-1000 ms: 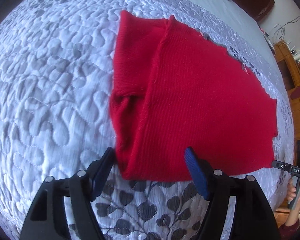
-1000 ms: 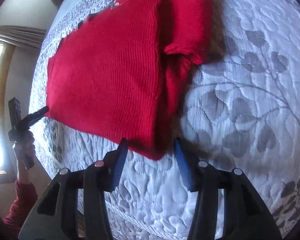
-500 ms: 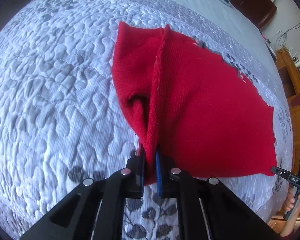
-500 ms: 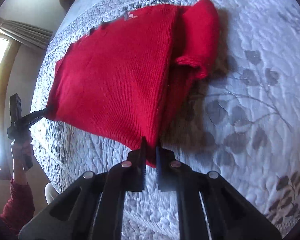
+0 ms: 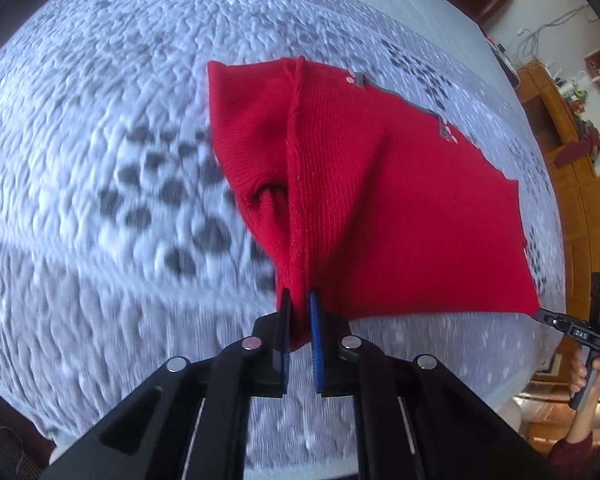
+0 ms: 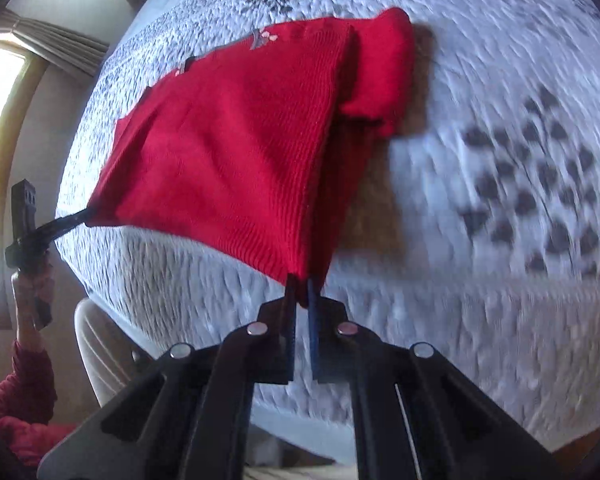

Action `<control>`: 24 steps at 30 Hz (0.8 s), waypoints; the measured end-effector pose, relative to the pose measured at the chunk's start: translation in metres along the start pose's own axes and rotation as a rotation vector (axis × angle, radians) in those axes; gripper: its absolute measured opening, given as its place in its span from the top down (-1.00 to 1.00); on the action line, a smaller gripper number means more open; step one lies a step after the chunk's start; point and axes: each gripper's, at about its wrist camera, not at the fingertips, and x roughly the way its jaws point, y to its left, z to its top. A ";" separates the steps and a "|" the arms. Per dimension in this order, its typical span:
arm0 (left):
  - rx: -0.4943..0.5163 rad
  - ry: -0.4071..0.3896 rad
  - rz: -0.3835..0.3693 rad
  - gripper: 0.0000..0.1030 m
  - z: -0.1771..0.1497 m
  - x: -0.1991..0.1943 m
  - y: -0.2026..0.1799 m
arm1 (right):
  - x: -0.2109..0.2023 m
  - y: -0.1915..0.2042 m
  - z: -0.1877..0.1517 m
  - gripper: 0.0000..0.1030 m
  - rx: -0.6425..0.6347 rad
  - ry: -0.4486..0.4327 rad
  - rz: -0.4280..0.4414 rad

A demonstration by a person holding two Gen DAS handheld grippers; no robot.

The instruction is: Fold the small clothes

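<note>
A small red knit sweater (image 5: 380, 200) lies partly folded on a quilted bed, its near edge lifted. My left gripper (image 5: 299, 300) is shut on its near left corner, beside a folded-in sleeve (image 5: 248, 140). My right gripper (image 6: 300, 282) is shut on the near right corner of the sweater (image 6: 228, 152), with the other sleeve (image 6: 384, 80) folded beside it. Each gripper shows in the other's view: the right one (image 5: 548, 316) at the sweater's far corner, the left one (image 6: 76, 216) likewise. The far edge still rests on the quilt.
The bed has a white quilt (image 5: 100, 120) with grey leaf patterns (image 6: 540, 184). Wooden furniture (image 5: 572, 128) stands beyond the bed on the right. A curtained window (image 6: 4, 120) is at the left of the right wrist view. The bed edge lies just under both grippers.
Both grippers went from open around the sweater's near corners to shut on them, then rose and pulled back, lifting the near edge off the quilt.
</note>
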 end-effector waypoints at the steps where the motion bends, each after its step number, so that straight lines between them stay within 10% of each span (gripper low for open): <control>1: 0.006 0.002 0.003 0.84 -0.009 -0.002 0.000 | 0.001 -0.004 -0.016 1.00 0.003 0.015 -0.022; 7: 0.048 -0.011 0.144 0.84 -0.026 0.020 0.009 | 0.019 -0.030 -0.041 1.00 0.077 -0.003 -0.073; 12: -0.005 -0.046 0.063 0.84 -0.028 0.001 0.014 | 0.002 -0.024 -0.028 0.92 0.088 -0.079 -0.001; 15: 0.019 -0.112 0.079 0.74 -0.007 -0.021 0.007 | -0.012 -0.010 0.007 0.76 0.054 -0.119 -0.013; 19: 0.064 -0.143 0.104 0.02 0.042 -0.025 -0.010 | -0.016 -0.003 0.068 0.64 0.036 -0.132 -0.020; 24: 0.082 -0.086 0.099 0.02 0.106 0.009 -0.021 | 0.008 -0.014 0.145 0.45 0.063 -0.094 -0.043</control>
